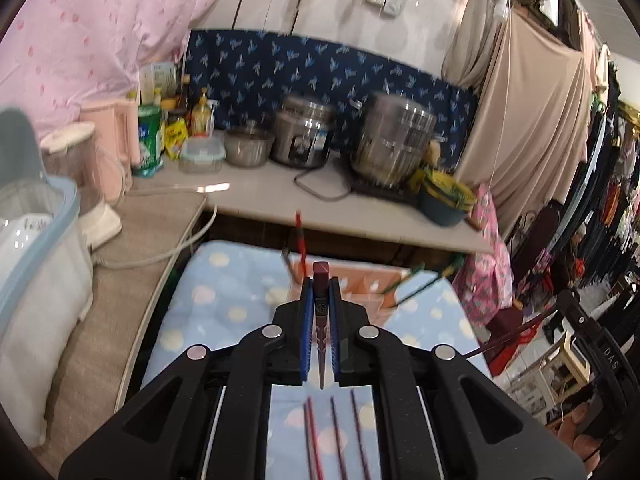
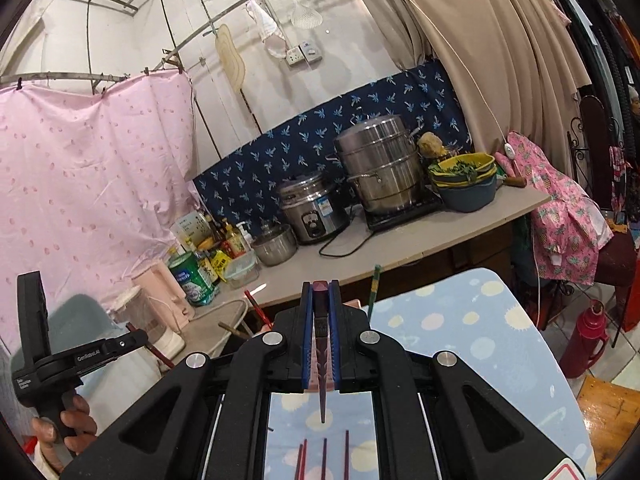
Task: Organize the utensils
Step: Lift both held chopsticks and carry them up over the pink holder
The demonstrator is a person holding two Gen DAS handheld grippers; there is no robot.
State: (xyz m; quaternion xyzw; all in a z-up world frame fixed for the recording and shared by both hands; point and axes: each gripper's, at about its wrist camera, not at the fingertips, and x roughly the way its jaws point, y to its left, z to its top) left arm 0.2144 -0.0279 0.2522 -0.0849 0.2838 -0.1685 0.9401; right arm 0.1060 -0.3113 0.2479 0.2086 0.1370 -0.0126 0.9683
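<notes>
Cluttered kitchen counter (image 1: 280,196) runs across the middle of both views, with a rice cooker (image 1: 304,136), a tall steel steamer pot (image 1: 394,140) and bottles against a dark blue patterned cloth (image 1: 320,68), and a pink sheet (image 2: 92,172) hanging at the upper left. Below the counter lies a pale blue table cover with pastel dots (image 1: 224,300). At centre bottom of the left wrist view, the left gripper (image 1: 321,280) is pinching one dark red chopstick (image 1: 321,320) between its blue pads, the thick end poking out past the tips. Beyond it sits an orange holder (image 1: 360,280) with a red chopstick (image 1: 301,240) and green ones (image 1: 404,280) standing tilted in it. More chopsticks (image 1: 336,436) lie on the cover at the bottom of the frame. In the right wrist view, the right gripper (image 2: 321,292) likewise clamps a dark red chopstick (image 2: 321,344); the left gripper's handle shows at the lower left, held by a hand (image 2: 68,428)
</notes>
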